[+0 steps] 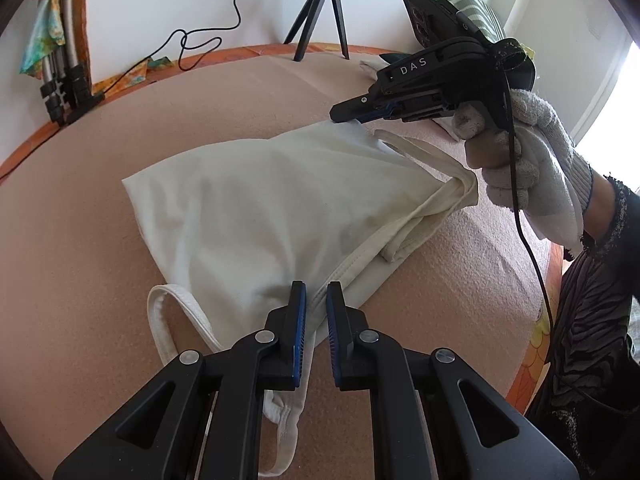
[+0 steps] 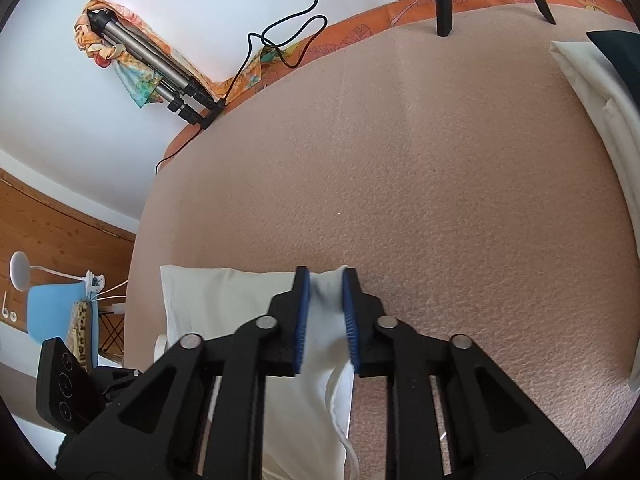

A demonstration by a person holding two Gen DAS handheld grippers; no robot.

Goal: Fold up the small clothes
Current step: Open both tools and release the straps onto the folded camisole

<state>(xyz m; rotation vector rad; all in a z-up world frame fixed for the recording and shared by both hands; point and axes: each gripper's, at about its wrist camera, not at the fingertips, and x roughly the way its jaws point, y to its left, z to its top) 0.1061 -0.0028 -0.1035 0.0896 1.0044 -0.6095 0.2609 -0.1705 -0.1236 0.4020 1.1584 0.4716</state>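
Observation:
A small white tank top [image 1: 256,216] lies folded on the pink blanket [image 1: 120,152]; its straps trail at the near left [image 1: 160,312] and the right [image 1: 436,196]. My left gripper [image 1: 316,292] hovers over the top's near hem, jaws slightly apart with cloth showing in the gap. My right gripper [image 1: 344,114], held in a gloved hand [image 1: 520,152], sits at the top's far corner. In the right wrist view the right gripper [image 2: 326,280] has its jaws parted around a ridge of the white top [image 2: 224,300].
A black tripod [image 1: 320,20] and cable [image 1: 208,36] stand at the back edge. A folded tripod with coloured cloth [image 1: 56,64] is at the far left. Folded pale clothes [image 2: 592,92] lie at the right. A striped cushion [image 1: 472,4] is behind.

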